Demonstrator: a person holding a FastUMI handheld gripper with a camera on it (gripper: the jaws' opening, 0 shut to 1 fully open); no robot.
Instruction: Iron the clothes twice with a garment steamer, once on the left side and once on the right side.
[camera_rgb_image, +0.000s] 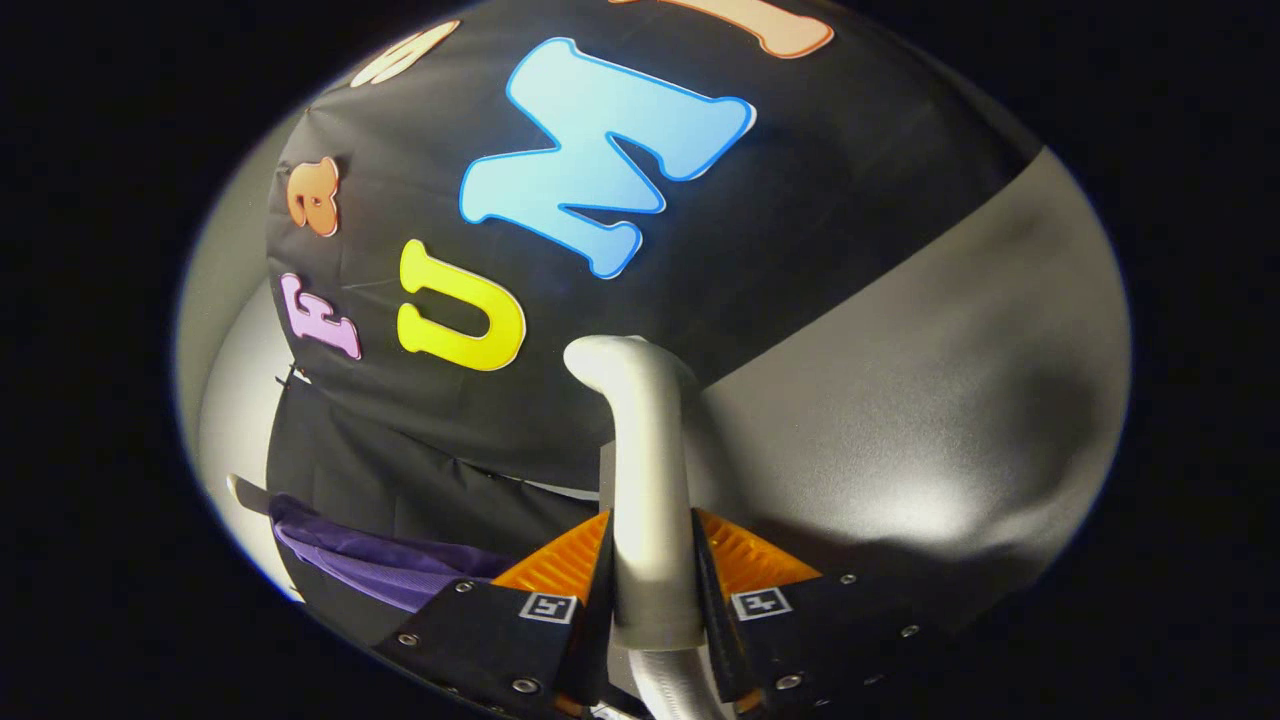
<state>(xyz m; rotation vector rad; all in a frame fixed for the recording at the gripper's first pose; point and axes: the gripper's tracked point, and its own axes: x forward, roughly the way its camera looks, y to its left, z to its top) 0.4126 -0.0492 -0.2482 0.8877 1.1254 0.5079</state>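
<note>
Steamer (648, 480) handle clamped between both fingers of my gripper (652, 590), nozzle end up, off the fabric. Purple garment (370, 560) lies off to one side, below (partly hidden). Judging neither pass underway; can't confirm any done.

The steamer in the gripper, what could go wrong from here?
The gripper is shut on the steamer, whose smooth rounded body may twist or slip between the fingers. Its head curves up toward the booth wall, well away from the purple garment off to one side, so the swing over to it could go wide or snag the cloth.
</note>
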